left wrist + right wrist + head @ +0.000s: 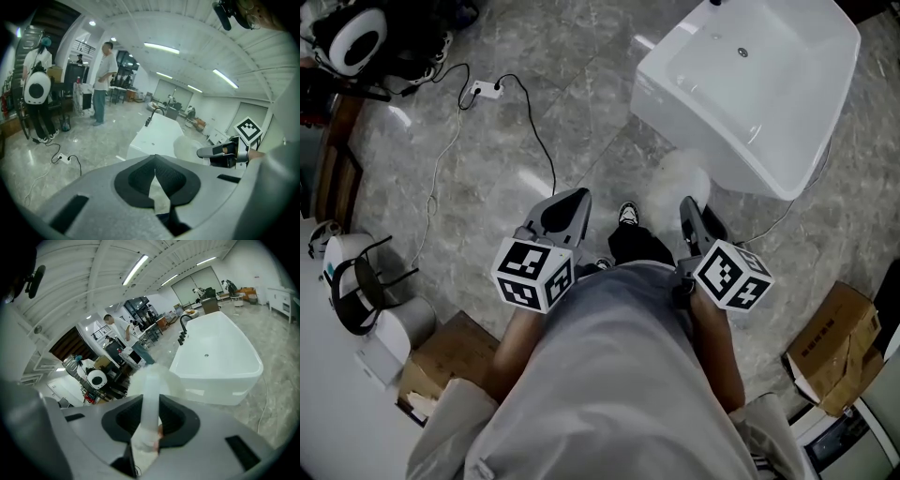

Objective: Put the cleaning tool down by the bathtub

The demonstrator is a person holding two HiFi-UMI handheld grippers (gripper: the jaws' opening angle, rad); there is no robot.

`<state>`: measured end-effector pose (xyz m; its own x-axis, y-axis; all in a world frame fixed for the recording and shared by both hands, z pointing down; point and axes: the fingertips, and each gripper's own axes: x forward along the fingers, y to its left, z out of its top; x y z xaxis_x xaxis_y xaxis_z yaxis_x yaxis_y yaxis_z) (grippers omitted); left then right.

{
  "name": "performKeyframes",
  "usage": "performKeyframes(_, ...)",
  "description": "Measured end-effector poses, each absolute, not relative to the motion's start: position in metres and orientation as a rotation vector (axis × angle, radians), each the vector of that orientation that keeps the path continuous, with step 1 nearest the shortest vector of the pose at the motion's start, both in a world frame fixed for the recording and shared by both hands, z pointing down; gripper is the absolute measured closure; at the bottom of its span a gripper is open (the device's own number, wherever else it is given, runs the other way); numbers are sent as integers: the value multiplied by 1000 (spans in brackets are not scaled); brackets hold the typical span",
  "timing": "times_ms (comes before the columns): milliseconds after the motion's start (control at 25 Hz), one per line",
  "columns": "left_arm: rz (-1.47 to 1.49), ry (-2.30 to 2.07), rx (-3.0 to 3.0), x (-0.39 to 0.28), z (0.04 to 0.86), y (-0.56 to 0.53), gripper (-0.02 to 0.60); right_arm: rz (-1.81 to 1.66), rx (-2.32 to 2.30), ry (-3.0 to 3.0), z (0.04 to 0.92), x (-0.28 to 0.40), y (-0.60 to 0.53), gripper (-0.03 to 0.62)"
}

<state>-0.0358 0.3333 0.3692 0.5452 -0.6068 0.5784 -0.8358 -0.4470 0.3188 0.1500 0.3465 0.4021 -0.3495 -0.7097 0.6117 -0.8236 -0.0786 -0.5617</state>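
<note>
White, fluffy cleaning tool (151, 376) looks light and soft; right claw (150, 401) grips its stiff handle, left claw (154, 161) sits closed, empty.

Bright ceiling strips (161, 48) glare off the floor (487, 169) — fisheye edges darken, perhaps slightly soft.

A white power strip (486, 90) lies on the marble floor (487, 197) at eleven o'clock (its black cable (540, 141) snakes away). One cardboard box (832, 349) sits at four o'clock, a second box (441, 361) at seven.
</note>
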Motion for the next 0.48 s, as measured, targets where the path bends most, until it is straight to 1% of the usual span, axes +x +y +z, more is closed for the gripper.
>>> performKeyframes(280, 525, -1185, 2242, -7, 361, 276, 577, 1401, 1679, -2095, 403, 172, 289, 510)
performKeyframes(480, 497, -1248, 2226, -5, 361, 256, 577, 1352, 1654, -2144, 399, 177, 263, 510)
